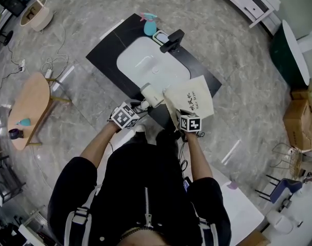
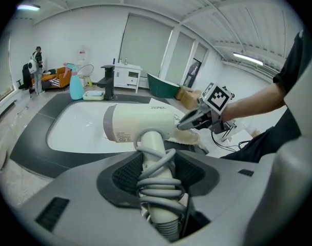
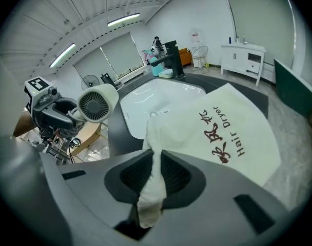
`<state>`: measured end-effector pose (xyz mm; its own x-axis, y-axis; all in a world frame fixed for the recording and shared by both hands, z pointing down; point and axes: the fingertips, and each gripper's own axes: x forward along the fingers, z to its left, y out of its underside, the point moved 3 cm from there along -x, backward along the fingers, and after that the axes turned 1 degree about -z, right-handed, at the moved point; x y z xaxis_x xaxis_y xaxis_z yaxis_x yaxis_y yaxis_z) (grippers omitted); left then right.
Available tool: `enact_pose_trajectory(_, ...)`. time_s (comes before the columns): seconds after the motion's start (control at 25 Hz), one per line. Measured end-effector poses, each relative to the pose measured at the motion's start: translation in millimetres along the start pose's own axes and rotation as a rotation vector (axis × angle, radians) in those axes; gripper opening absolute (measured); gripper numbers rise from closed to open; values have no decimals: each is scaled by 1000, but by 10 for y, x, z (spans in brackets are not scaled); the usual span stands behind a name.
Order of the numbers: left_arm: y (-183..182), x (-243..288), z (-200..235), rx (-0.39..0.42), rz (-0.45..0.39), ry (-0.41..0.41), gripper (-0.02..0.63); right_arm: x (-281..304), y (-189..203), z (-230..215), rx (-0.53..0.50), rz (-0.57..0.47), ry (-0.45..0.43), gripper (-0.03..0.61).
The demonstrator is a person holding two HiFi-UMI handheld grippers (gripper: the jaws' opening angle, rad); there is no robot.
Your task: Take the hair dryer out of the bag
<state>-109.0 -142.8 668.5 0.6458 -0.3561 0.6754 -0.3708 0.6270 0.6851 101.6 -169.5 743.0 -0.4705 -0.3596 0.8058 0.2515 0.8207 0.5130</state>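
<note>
As far as the views show, progress: hair dryer [image 1: 151,93] is fully clear of the bag [image 1: 193,99]; removal judged done, with only setting things down left.
Left hand-held gripper [image 2: 157,173]: clamped on the hair dryer's handle, over the wound cord [image 2: 161,189].
Right hand-held gripper [image 3: 155,176]: closed on the bag's bunched neck.
Hair dryer, place: held just beside the bag's mouth, over the near edge of the desk [image 1: 105,51], by the basin [image 1: 145,65].
Hair dryer, look: cream-white barrel, grey rear band, round back grille.
Bag, look: pale cloth, limp and flat, printed "Hair Dryer".
</note>
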Motion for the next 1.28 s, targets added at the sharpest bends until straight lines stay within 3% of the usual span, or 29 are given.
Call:
enact_pose_trajectory(0.36,0,-257,95,-66,-82,-46,224,194,187,-2,-5,44,40,92)
enact_pose_trajectory(0.68,91,-327,100,-97,-89,-50,224,152,191,80,-3,-5,57,154)
enact_pose_trajectory(1.04,-147,-467,265,-107,-189,-91,224,-187,35,107,49,-215,-19,163)
enact_pose_trajectory(1.28,-385,-572,332,-96,-259,-120,224,-448,-138,56,53,-295,44,133)
